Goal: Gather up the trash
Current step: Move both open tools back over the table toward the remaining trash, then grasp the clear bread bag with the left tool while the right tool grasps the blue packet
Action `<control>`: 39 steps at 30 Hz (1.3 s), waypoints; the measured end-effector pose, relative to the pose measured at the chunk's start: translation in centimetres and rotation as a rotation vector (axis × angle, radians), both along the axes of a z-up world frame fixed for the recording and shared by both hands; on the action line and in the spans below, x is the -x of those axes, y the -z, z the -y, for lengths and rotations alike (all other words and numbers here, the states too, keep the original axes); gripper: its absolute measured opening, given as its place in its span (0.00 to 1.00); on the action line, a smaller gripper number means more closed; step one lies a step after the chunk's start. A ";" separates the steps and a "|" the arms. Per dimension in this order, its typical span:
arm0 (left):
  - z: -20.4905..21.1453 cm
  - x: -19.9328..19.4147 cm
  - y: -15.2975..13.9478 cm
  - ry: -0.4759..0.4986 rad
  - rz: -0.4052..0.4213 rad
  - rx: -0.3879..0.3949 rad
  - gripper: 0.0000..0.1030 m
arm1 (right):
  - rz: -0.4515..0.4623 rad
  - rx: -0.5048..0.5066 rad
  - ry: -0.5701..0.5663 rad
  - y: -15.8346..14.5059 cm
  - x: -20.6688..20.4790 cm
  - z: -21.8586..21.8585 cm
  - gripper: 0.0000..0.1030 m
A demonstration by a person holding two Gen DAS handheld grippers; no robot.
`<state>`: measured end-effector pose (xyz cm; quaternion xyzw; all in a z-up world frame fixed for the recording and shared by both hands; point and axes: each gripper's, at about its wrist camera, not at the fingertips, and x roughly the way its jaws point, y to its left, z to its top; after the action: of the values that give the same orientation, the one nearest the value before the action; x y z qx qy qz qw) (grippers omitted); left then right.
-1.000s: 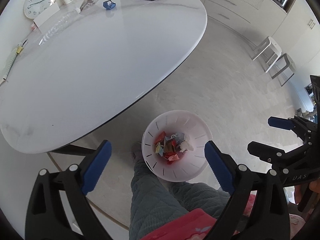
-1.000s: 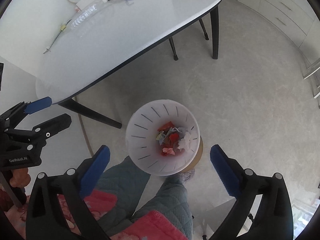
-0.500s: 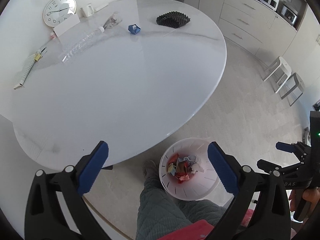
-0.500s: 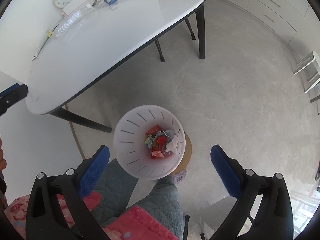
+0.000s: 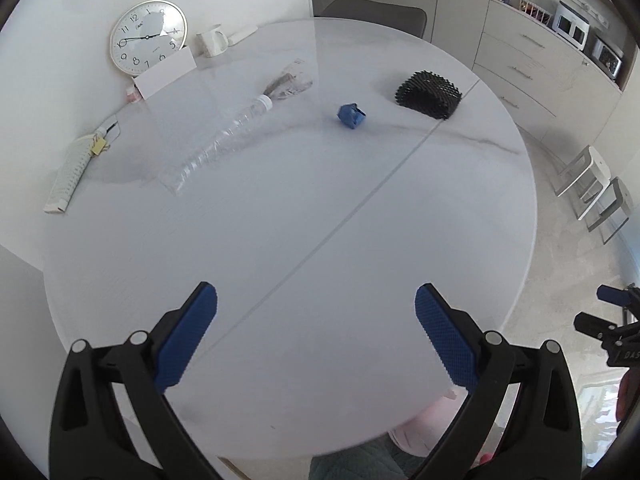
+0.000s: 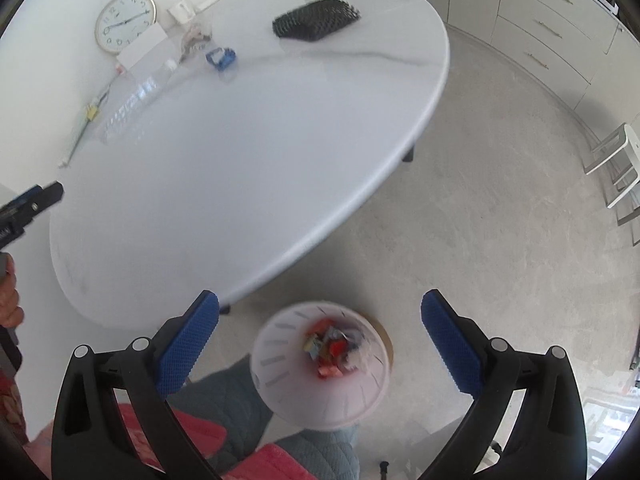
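A white slotted trash bin [image 6: 320,364] with crumpled coloured scraps inside stands on the floor by the table's near edge, between the right gripper's fingers in view. On the white table [image 5: 320,220] lie a clear plastic bottle [image 5: 218,144], a blue crumpled wrapper [image 5: 351,115], a clear plastic wrapper [image 5: 290,80] and a black mesh piece [image 5: 428,94]. My left gripper [image 5: 316,340] is open and empty over the table's near part. My right gripper [image 6: 320,344] is open and empty above the bin.
A wall clock [image 5: 148,36], a white card [image 5: 164,78], a mug [image 5: 212,40] and a white comb-like strip [image 5: 72,174] sit at the table's far left. Cabinets [image 5: 540,68] and stools [image 5: 592,188] stand to the right. My legs [image 6: 240,400] are below.
Both grippers have swung up from the bin toward the table. The left view now faces the tabletop; the bin has dropped out of it. Both stay open.
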<state>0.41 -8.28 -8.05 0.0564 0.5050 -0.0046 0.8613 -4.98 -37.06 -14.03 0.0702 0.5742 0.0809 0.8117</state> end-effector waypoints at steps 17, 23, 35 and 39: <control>-10.3 -20.6 4.0 0.104 -0.023 -0.023 0.92 | 0.059 0.030 -0.054 -1.5 -22.7 -13.8 0.98; -8.3 -26.6 4.6 0.142 -0.015 0.075 0.92 | 0.044 0.025 -0.054 1.0 -28.7 -16.5 0.98; -4.5 -39.9 9.9 0.139 -0.145 0.075 0.92 | 0.011 0.031 0.001 5.8 -33.2 -18.2 0.98; -3.8 -41.7 11.7 0.117 -0.207 0.071 0.92 | 0.006 0.034 0.005 6.3 -33.8 -18.4 0.98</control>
<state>42.12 -4.47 -19.78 0.0543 0.5864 -0.0784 0.8044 28.85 -18.68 -20.30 0.0575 0.5728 0.0695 0.8147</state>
